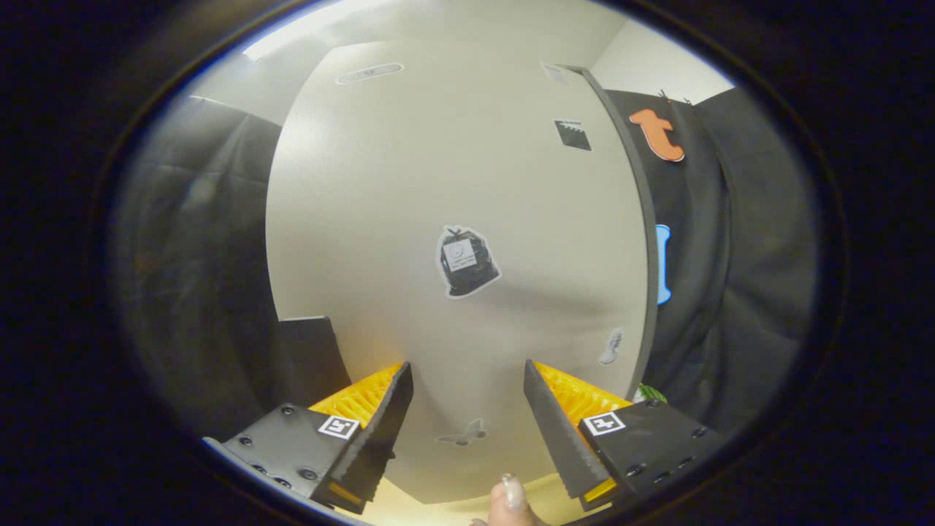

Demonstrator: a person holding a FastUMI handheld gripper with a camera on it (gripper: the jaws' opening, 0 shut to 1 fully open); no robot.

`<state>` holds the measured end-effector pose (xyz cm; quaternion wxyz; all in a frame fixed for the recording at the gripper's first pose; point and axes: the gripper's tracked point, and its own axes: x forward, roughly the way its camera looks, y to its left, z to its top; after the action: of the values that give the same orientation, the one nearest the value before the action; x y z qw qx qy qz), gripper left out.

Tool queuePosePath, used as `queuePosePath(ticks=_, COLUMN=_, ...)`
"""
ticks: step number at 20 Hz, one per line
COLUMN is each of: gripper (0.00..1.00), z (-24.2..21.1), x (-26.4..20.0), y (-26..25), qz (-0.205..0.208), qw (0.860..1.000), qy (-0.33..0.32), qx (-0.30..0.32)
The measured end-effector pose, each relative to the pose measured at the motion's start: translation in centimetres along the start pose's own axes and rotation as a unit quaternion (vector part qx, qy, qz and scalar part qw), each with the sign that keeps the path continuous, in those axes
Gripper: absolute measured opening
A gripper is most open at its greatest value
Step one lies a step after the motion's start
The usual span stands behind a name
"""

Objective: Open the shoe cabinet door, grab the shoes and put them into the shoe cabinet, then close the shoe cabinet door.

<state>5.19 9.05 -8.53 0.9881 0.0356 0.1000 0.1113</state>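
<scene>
The shoe cabinet's pale door (409, 219) stands just ahead of my gripper (467, 369) and spans most of what lies in front. Several small stickers dot it, the largest a dark bag-shaped sticker (467, 261) straight beyond the fingers. The door's dark side edge (646, 234) runs down on the right. My fingers are spread wide apart with nothing between them, close to the door's lower part. Whether the fingertips touch the door I cannot tell. A person's fingertip (511, 497) shows below, between the fingers.
Black booth cloth (738, 277) hangs to the right of the door and more of the cloth (197, 277) to its left. A dark box-like shape (310, 354) sits by the door's lower left corner. Something small and green (649, 394) peeks out beside the right finger.
</scene>
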Motion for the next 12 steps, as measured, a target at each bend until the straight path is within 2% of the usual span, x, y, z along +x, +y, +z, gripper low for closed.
queuePosePath(ticks=12, gripper=0.95, z=0.0, x=1.9, y=2.2, qz=-0.006, qw=0.999, qy=-0.012, qx=-0.041)
